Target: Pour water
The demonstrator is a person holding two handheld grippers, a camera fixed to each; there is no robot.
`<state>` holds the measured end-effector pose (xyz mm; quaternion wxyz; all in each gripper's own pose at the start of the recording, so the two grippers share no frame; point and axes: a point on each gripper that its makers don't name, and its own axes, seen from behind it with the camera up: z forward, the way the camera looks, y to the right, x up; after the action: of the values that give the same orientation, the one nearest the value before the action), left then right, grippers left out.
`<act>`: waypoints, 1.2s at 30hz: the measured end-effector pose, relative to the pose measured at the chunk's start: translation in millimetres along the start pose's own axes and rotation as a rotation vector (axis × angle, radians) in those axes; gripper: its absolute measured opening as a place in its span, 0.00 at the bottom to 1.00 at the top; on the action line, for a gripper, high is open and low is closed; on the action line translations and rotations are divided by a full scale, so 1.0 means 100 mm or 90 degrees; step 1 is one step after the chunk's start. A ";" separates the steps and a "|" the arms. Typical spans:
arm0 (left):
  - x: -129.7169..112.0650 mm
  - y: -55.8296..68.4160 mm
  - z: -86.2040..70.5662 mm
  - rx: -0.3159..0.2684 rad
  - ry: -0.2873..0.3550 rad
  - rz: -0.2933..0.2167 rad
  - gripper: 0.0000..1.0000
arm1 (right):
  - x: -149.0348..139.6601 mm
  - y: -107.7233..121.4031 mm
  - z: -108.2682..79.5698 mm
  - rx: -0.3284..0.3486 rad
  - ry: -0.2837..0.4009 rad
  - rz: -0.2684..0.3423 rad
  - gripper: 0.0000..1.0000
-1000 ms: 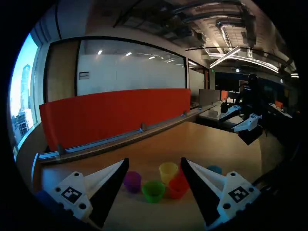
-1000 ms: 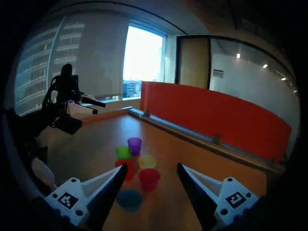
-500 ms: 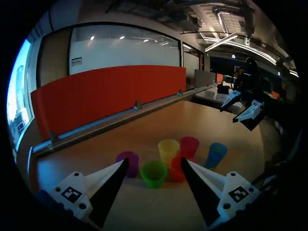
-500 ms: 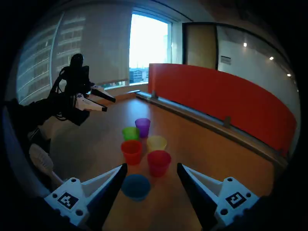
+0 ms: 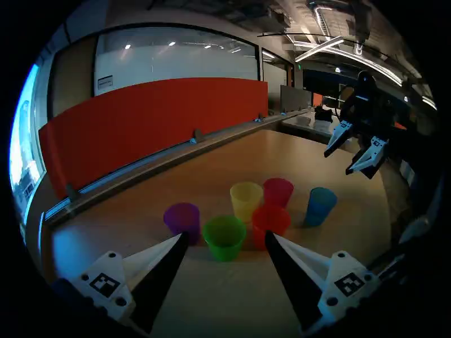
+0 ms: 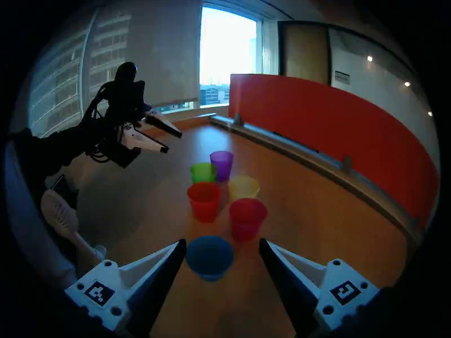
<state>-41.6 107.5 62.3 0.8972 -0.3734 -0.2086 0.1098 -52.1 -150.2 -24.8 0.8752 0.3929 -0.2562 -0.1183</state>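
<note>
- The left hand-held gripper [image 5: 225,234] has its two fingers spread wide and pinches nothing. In the left gripper view it hovers short of the yellow cup [image 5: 246,198], on the near side of the cluster.
- Six plastic cups stand upright in a tight group on the wooden surface [image 5: 225,163].
- In the left gripper view the green cup [image 5: 224,238] sits just in front of the yellow cup and a little to its left, framed between the left fingertips.
- The orange cup [image 5: 270,219] stands just in front of the yellow cup to the right, very close to it.
- The red cup [image 5: 278,191] is just beside the yellow cup on its right.
- The purple cup [image 5: 181,217] is near the yellow cup on its left, and the blue cup [image 5: 320,204] stands apart on its right, beyond the red one.
- Whether any cup holds water cannot be told.
- The right hand-held gripper [image 6: 222,242] is also spread and holds nothing. In its own view the blue cup [image 6: 209,256] lies between its fingertips, nearer than the yellow cup [image 6: 243,187].
- In the left gripper view the right hand-held gripper [image 5: 337,163] hangs in the air well to the right of the yellow cup, past the blue cup.
- An orange divider panel [image 5: 152,118] runs along the far edge of the surface, behind the yellow cup.
</note>
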 end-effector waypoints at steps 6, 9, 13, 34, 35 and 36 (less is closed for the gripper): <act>-0.16 0.05 0.05 -0.014 -0.023 0.002 1.00 | -0.21 -0.06 0.11 0.009 -0.025 -0.002 1.00; -0.24 0.07 0.09 -0.018 -0.036 0.007 1.00 | -0.29 -0.09 0.14 0.015 -0.034 0.000 1.00; -0.32 0.09 0.14 -0.025 -0.050 0.019 1.00 | -0.39 -0.10 0.17 0.018 -0.046 0.000 1.00; -0.53 0.08 0.24 -0.037 -0.085 0.032 1.00 | -0.72 -0.17 0.46 0.041 -0.085 -0.011 1.00; -0.54 0.08 0.25 -0.037 -0.085 0.032 1.00 | -0.72 -0.17 0.49 0.042 -0.085 -0.012 1.00; -0.54 0.08 0.25 -0.037 -0.085 0.032 1.00 | -0.72 -0.17 0.52 0.043 -0.085 -0.012 1.00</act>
<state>-101.5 109.8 56.5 0.8670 -0.3964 -0.2615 0.1509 -140.7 -164.7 -34.2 0.8412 0.4160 -0.3141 -0.1441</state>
